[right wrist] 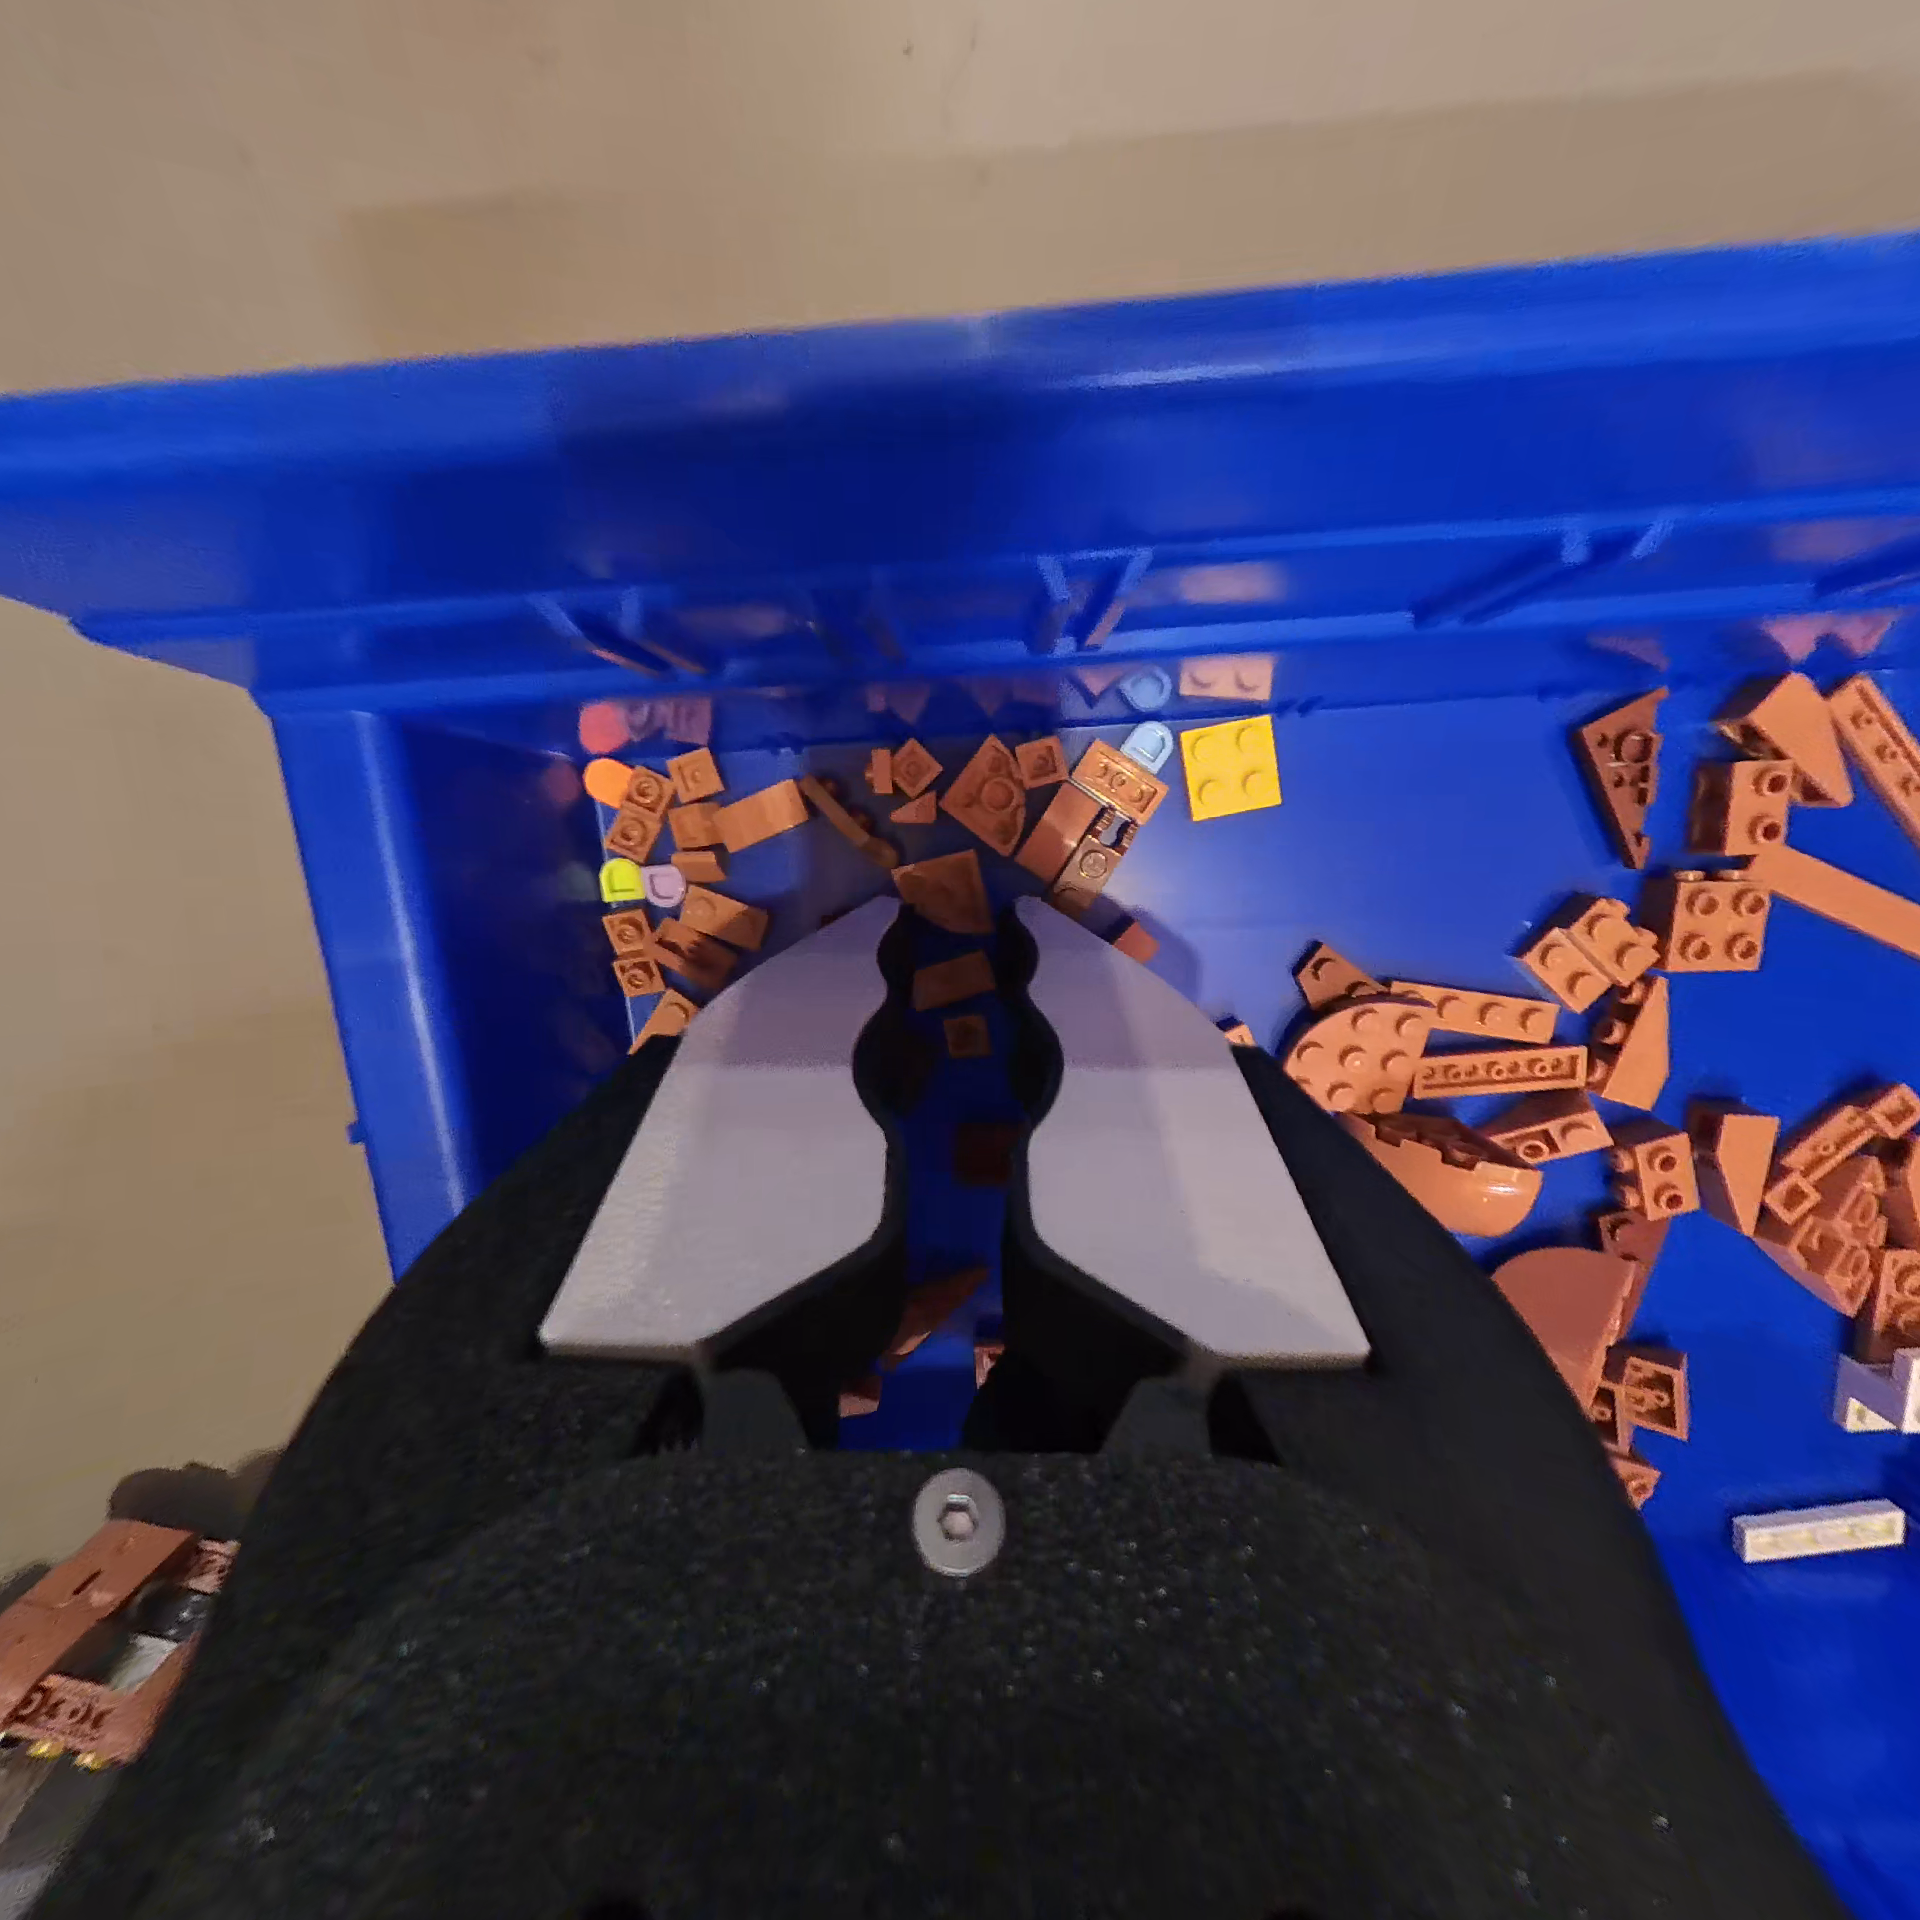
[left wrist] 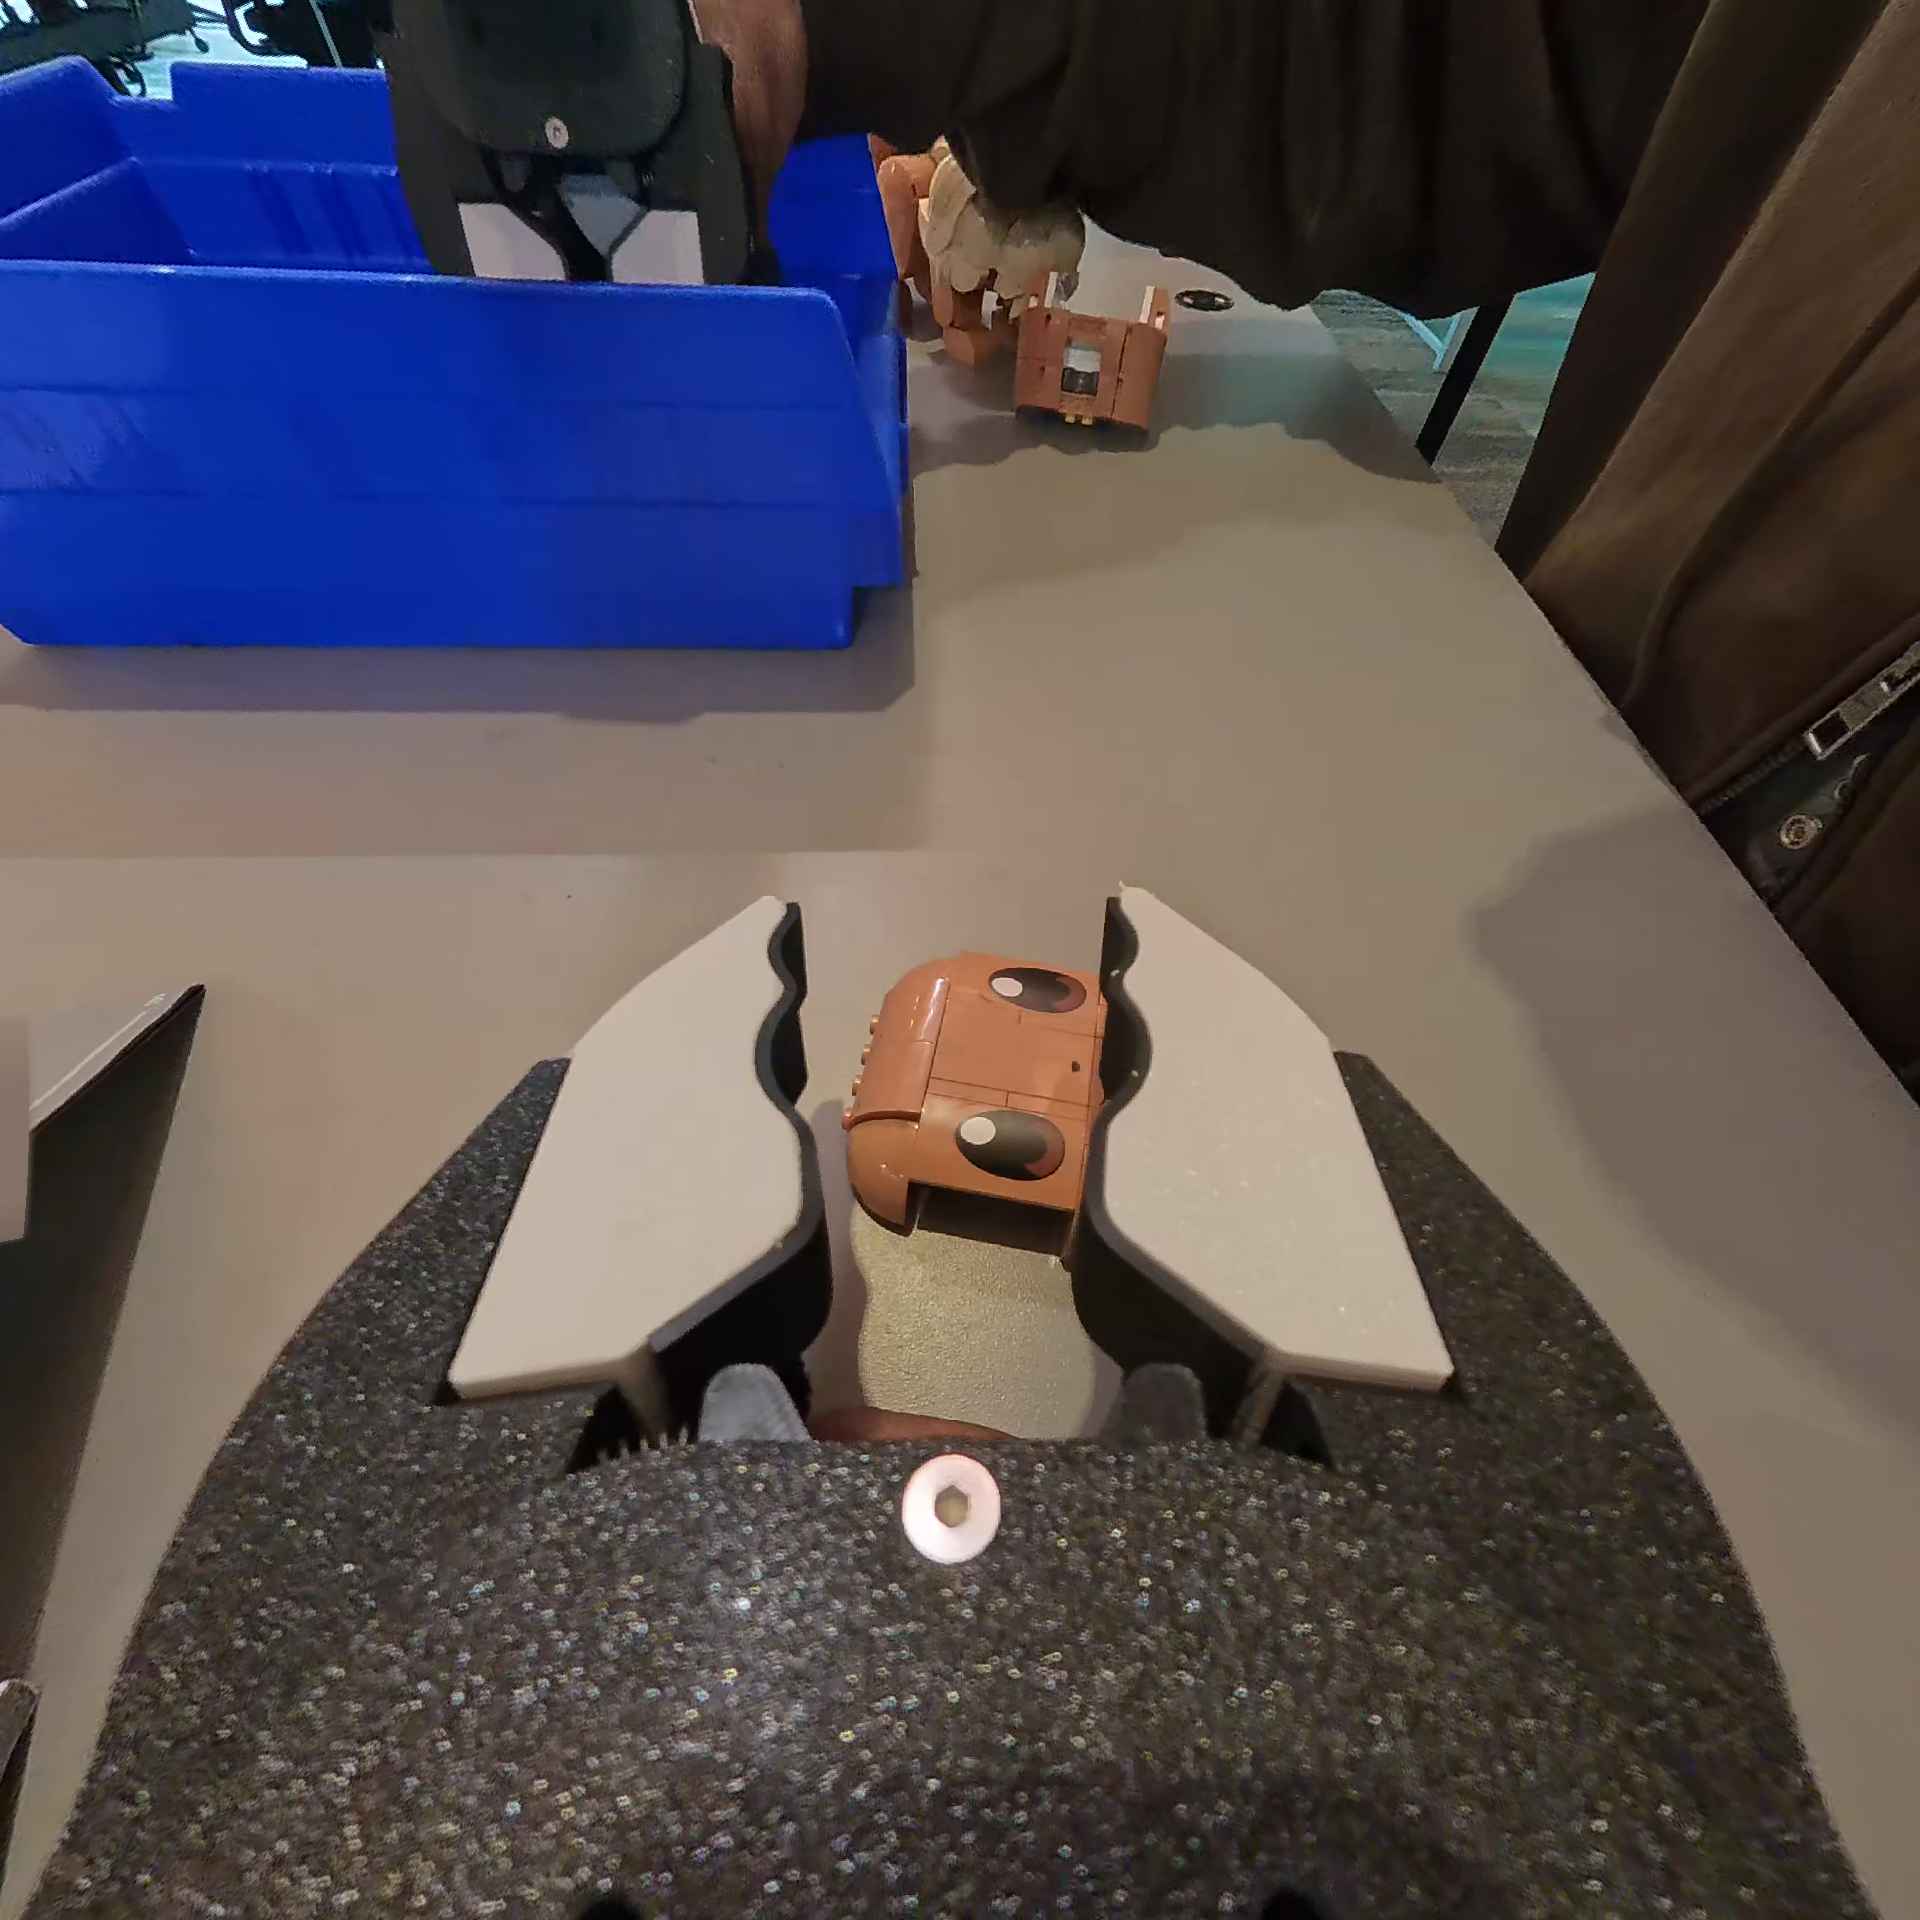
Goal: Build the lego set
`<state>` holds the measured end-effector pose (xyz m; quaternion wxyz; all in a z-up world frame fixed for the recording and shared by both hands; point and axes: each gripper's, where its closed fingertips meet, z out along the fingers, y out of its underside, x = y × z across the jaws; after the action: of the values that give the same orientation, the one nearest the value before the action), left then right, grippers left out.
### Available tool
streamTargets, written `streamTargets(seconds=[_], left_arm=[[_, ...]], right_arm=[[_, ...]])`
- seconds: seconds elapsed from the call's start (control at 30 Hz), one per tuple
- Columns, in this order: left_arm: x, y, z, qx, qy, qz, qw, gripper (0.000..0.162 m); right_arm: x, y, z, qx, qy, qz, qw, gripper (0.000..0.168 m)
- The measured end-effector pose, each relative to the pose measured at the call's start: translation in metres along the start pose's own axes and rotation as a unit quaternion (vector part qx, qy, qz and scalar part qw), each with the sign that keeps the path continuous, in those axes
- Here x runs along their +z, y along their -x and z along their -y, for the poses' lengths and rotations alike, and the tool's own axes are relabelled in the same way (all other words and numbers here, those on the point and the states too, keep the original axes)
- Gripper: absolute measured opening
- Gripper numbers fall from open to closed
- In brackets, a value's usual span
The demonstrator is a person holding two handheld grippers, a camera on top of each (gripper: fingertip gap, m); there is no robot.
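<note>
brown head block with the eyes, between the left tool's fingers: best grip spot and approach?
Grip the brown head block across its two flat ends, where the left tool already straddles it, open. Come in low along the table from the hollow near side. The domed edge and eye face are rounded, so pads would probably slip there.

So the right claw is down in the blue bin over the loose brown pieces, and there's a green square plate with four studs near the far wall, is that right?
Nearly. The right claw is in the blue bin over the loose brown pieces, but the square four-stud plate near the far wall is yellow, not green. The right wrist view shows it, just right of the brown cluster.
</note>
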<state>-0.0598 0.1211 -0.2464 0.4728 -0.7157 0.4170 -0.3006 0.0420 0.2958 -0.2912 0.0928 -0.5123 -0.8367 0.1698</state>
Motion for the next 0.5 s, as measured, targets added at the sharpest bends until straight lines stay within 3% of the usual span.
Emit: streamTargets(seconds=[0.3,0.5], left_arm=[[-0.0003,0.0,0.0004,-0.001,-0.001,0.0,1.0,0.055],[-0.0005,0.0003,0.0005,-0.002,-0.002,0.0,1.0,0.054]], right_arm=[[0.0079,0.0004,0.0023,0.002,0.004,0.014,1.0,0.017],[0.0073,-0.0041,0.0034,0.025,-0.004,-0.001,1.0,0.005]])
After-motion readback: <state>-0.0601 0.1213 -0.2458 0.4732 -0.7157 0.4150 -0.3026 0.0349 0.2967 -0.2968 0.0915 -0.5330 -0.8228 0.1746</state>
